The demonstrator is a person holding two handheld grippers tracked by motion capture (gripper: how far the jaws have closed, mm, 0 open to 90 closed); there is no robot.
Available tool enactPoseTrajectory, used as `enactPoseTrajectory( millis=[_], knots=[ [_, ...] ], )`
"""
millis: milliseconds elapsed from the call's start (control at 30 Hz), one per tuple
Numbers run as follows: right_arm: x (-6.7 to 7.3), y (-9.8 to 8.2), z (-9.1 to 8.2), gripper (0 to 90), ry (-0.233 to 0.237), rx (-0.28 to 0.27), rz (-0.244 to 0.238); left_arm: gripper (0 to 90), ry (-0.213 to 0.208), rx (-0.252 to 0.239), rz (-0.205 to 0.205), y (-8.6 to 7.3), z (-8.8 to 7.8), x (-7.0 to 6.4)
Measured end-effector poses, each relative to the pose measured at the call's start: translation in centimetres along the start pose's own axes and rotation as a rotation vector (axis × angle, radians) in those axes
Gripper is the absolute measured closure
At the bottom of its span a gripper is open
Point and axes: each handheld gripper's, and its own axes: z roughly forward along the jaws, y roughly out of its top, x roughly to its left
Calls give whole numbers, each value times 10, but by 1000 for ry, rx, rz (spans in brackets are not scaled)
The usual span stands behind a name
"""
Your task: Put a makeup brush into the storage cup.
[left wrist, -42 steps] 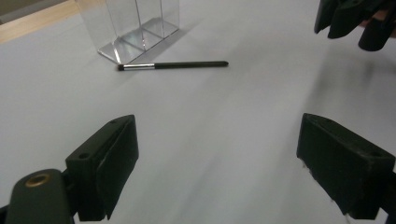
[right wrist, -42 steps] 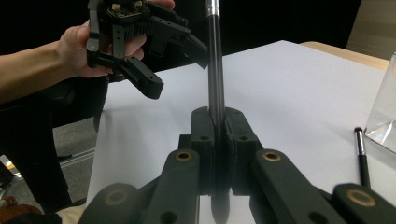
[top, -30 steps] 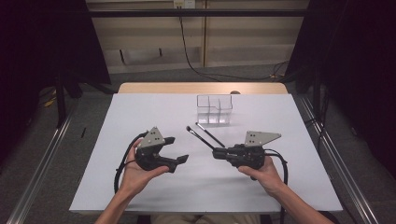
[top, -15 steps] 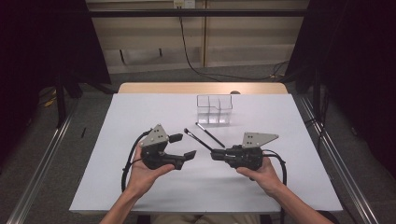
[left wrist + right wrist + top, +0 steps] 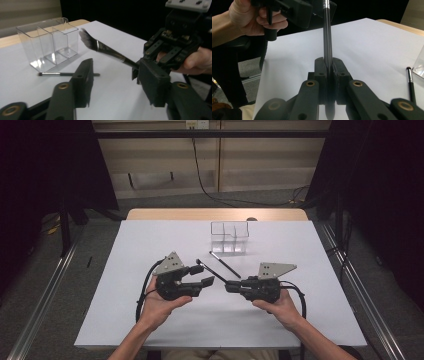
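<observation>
Brush (image 5: 110, 52) is clamped in the right tongs (image 5: 231, 285); left tongs (image 5: 205, 274), half-open, have just been closing around it; organizer (image 5: 229, 238) holds nothing yet.

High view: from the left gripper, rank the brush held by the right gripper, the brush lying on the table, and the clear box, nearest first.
Measured from the left gripper:
1. Held brush, clamped in the right gripper, its bristle end just beyond the left jaw tips.
2. Loose brush, flat on the white table, farther back and to the right.
3. Clear box, farthest, toward the table's far edge.
</observation>
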Motion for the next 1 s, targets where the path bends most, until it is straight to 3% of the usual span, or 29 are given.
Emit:
enactPoseTrajectory(
  millis=[200, 300, 700, 833, 1000],
  knots=[
    [2, -1, 3, 840, 7, 5, -2, 570, -30, -34, -66, 2, 0, 4],
    [2, -1, 4, 839, 11, 10, -3, 636, -41, -33, -68, 2, -1, 4],
    [6, -4, 10, 839, 26, 29, -19, 710, -84, -33, -95, 1, 1, 4],
    [8, -4, 12, 839, 31, 37, -24, 753, -126, -50, -120, 2, 0, 5],
    [9, -5, 14, 839, 38, 43, -26, 776, -144, -47, -128, 2, 0, 6]
  ],
)
